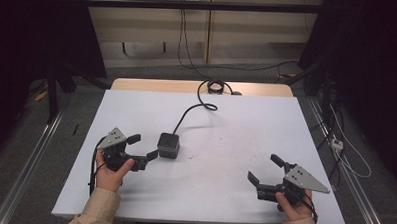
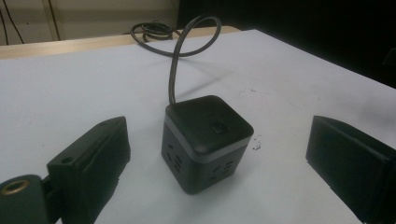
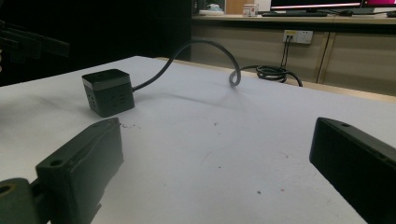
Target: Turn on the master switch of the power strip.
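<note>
The white worktop lies on a wooden table, with grey floor and dark curtains around it. Near its left edge the left gripper is held low, jaws spread wide, aimed at the black socket cube just before them; one jaw tip is very close to the cube. Near the front right corner the right gripper hovers, jaws spread, empty. The cube stands upright, left of centre; its cable runs back to a coil at the far edge.
</note>
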`<action>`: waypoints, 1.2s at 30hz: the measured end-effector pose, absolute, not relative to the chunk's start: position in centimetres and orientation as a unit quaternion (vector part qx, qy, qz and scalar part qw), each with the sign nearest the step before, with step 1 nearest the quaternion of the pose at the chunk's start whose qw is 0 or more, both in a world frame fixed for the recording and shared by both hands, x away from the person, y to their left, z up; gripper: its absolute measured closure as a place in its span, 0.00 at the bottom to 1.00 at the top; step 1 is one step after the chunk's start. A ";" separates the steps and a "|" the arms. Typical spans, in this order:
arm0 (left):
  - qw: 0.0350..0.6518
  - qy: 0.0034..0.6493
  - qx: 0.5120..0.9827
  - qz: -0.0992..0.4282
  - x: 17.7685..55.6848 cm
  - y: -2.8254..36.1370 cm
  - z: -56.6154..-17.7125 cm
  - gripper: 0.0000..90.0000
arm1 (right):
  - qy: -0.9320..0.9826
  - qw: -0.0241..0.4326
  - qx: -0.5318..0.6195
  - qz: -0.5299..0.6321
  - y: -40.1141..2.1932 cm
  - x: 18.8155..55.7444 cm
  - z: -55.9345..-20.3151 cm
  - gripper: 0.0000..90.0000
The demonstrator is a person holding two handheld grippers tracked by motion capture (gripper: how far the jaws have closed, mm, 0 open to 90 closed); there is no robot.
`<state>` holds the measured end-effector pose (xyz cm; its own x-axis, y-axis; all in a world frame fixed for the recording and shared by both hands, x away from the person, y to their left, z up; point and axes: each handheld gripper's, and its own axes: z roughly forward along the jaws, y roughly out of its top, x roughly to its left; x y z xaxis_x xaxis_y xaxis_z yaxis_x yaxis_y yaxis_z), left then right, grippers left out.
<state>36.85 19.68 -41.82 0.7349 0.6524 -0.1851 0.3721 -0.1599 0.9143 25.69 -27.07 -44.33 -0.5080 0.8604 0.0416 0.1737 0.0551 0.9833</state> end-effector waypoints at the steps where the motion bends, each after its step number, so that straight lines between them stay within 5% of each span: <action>1: 0.552 0.341 0.750 0.128 36.8 19.8 -41.8 0.06 | 0.660 0.304 0.392 0.565 -27.1 25.7 -44.3 0.03; 36: 0.554 0.347 0.744 0.138 35.4 23.4 -42.8 0.06 | 0.660 0.306 0.392 0.563 -27.1 25.7 -44.3 0.03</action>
